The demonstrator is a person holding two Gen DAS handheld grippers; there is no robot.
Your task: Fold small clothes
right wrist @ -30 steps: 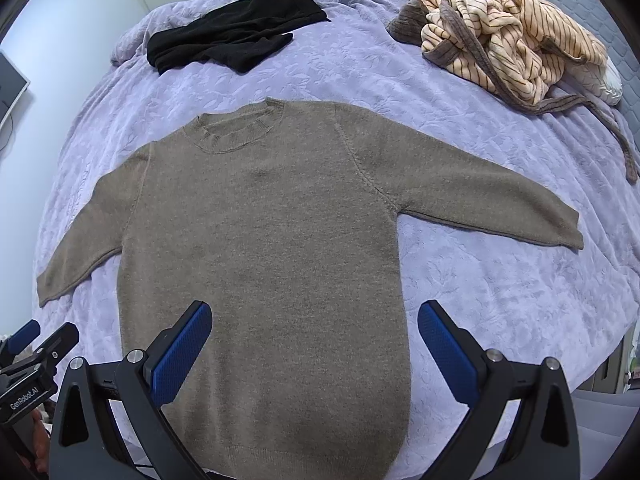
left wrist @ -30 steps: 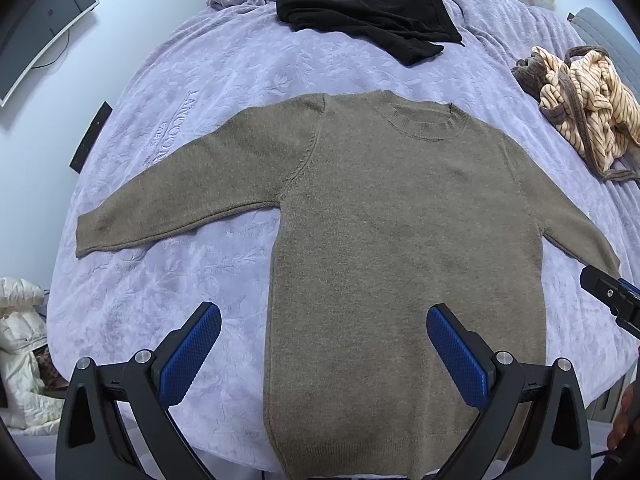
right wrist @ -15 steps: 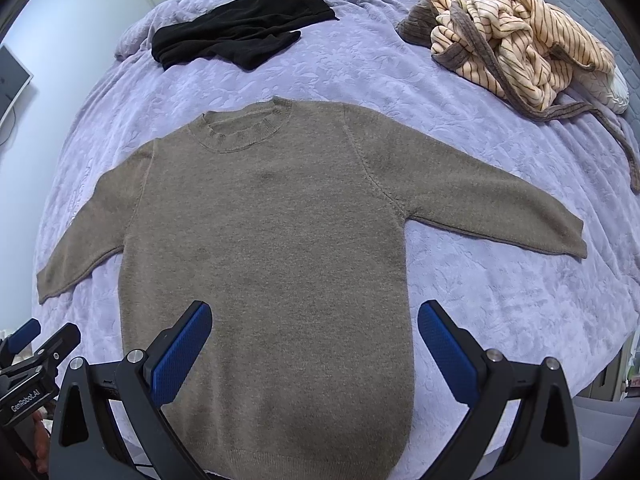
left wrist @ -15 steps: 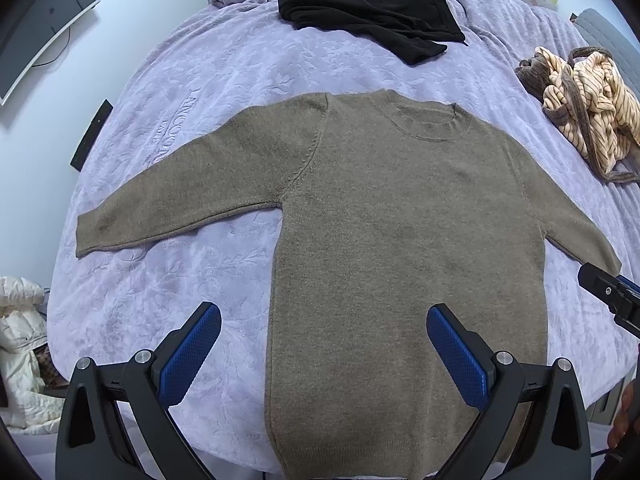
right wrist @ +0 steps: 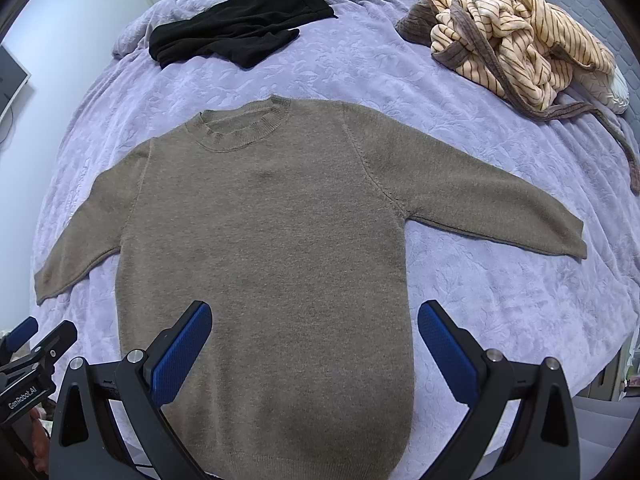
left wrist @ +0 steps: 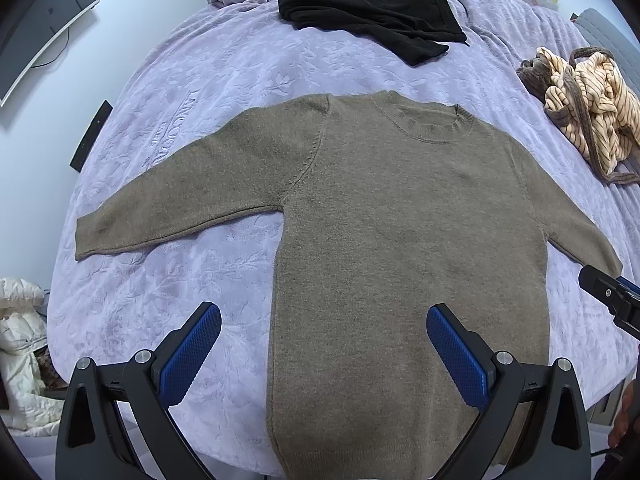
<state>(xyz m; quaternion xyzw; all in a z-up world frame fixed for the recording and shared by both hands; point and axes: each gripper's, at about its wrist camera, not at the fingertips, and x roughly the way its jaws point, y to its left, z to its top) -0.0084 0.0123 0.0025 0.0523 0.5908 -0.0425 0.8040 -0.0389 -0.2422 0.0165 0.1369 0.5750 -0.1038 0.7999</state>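
A brown sweater (left wrist: 400, 240) is laid flat on the purple bedspread (left wrist: 200, 80), sleeves spread; both the left gripper (left wrist: 323, 336) and right gripper (right wrist: 315, 332) are held wide open above its near hem, nothing gripped.

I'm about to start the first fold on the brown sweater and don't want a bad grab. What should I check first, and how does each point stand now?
1. Brown sweater lies flat, front up, on the bedspread: ok.
2. Both sleeves spread out, not tucked under: left sleeve ok, right sleeve ok.
3. Left gripper open and empty: ok.
4. Right gripper open and empty: ok.
5. Other clothes clear of the sweater: black garment and striped robe lie apart from it: ok.
6. Hem lying straight: the bottom edge is partly hidden behind the grippers: cannot tell.
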